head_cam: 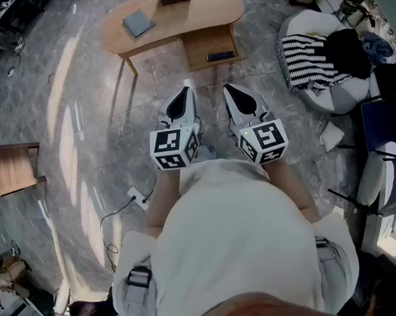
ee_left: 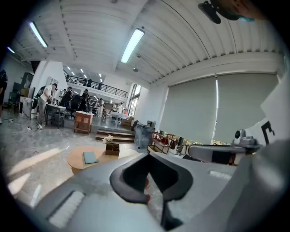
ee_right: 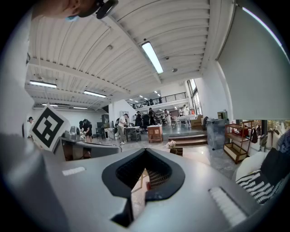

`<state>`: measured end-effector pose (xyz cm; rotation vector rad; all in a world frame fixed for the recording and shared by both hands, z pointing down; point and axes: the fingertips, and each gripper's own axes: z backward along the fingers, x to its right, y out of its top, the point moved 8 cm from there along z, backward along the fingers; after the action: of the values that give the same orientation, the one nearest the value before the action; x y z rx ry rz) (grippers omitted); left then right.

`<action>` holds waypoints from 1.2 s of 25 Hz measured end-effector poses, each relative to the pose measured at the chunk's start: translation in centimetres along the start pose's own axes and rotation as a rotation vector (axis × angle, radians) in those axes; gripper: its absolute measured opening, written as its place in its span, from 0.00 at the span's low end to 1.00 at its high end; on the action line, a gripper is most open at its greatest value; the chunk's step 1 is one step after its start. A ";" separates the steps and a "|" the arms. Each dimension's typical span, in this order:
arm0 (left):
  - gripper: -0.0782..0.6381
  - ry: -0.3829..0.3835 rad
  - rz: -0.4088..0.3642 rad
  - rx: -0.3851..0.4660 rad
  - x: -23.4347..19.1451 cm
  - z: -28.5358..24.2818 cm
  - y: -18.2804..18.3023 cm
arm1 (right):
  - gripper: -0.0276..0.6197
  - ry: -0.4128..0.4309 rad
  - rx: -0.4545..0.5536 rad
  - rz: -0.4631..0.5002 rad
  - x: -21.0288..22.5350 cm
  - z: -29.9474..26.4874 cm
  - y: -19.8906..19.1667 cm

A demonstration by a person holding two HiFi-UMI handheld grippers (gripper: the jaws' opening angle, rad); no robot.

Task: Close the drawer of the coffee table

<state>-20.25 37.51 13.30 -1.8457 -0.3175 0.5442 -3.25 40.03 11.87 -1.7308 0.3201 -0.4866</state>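
1. Nearest you, low in the middle of the head view, your left gripper (head_cam: 186, 97) and right gripper (head_cam: 234, 96) sit side by side in front of your body. Each has its jaws pressed together with nothing between them.
2. Beyond them is a stretch of grey stone floor (head_cam: 113, 106), and both grippers are well apart from the table.
3. At the top centre stands the light wooden coffee table with a rounded top (head_cam: 201, 12). Its wooden drawer (head_cam: 200, 47) juts out towards you from under the right part, wide open, with a small dark flat object (head_cam: 220, 56) lying inside.
4. By my reading the task hasn't begun. You still have to approach, set the closed jaws against the drawer front and push it home.
5. Only the head view shows the drawer. The left gripper view, at lower left, shows the tabletop from the side, with a grey-blue book (ee_left: 90, 157) and a dark wooden box (ee_left: 112, 148) holding pale flowers (ee_left: 108, 139); the gripper's body hides the drawer there. The right gripper view adds a black-and-white striped cloth (ee_right: 260, 190) at lower right.
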 end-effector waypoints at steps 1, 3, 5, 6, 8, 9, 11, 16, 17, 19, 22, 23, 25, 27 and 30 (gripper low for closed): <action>0.11 0.000 -0.001 0.002 -0.1 -0.2 0.1 | 0.04 -0.001 0.002 0.002 0.1 -0.2 0.1; 0.11 0.000 -0.001 0.003 -0.3 -0.6 0.2 | 0.04 -0.004 0.004 0.004 0.3 -0.5 0.3; 0.11 -0.001 0.002 0.000 -0.6 -1.0 0.3 | 0.04 -0.008 0.002 0.003 0.3 -0.9 0.3; 0.11 -0.002 0.004 -0.001 -0.9 -1.1 0.3 | 0.04 -0.009 0.000 0.002 0.3 -1.2 0.3; 0.11 -0.003 0.010 -0.001 -1.4 -1.5 0.3 | 0.04 -0.010 -0.005 0.003 0.3 -1.8 0.3; 0.11 -0.005 0.013 0.000 -1.7 -1.7 0.4 | 0.04 -0.008 -0.007 0.004 0.3 -2.1 0.3; 0.11 -0.012 0.018 0.000 -2.3 -2.0 0.5 | 0.04 0.000 -0.004 -0.007 0.3 -2.8 0.4; 0.11 -0.037 0.019 -0.011 -4.3 -3.2 0.8 | 0.05 -0.010 -0.020 -0.046 0.1 -5.3 0.3; 0.11 -0.043 0.020 -0.012 -4.9 -3.4 0.8 | 0.05 -0.012 -0.024 -0.041 -0.1 -5.8 0.3; 0.11 -0.049 0.023 -0.018 -6.1 -3.7 0.8 | 0.05 -0.010 -0.028 -0.031 -0.5 -6.9 0.3; 0.11 -0.051 0.027 -0.030 -7.8 -4.4 0.7 | 0.05 -0.005 -0.020 -0.039 -1.0 -8.5 0.2; 0.11 -0.054 0.028 -0.033 -8.2 -4.6 0.8 | 0.05 -0.004 -0.016 -0.047 -1.1 -9.0 0.2; 0.11 -0.064 0.029 -0.038 -9.1 -4.8 1.1 | 0.05 -0.007 -0.012 -0.057 -1.5 -9.8 0.4; 0.11 -0.078 0.026 -0.040 -9.8 -4.8 1.3 | 0.05 -0.010 -0.012 -0.053 -2.1 -10.5 0.4; 0.11 -0.093 0.026 -0.037 -10.8 -4.8 1.4 | 0.05 -0.008 -0.022 -0.038 -2.9 -11.3 0.3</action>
<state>-27.11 28.06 15.51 -1.8654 -0.3689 0.6472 -11.23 31.63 12.98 -1.7624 0.2879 -0.5051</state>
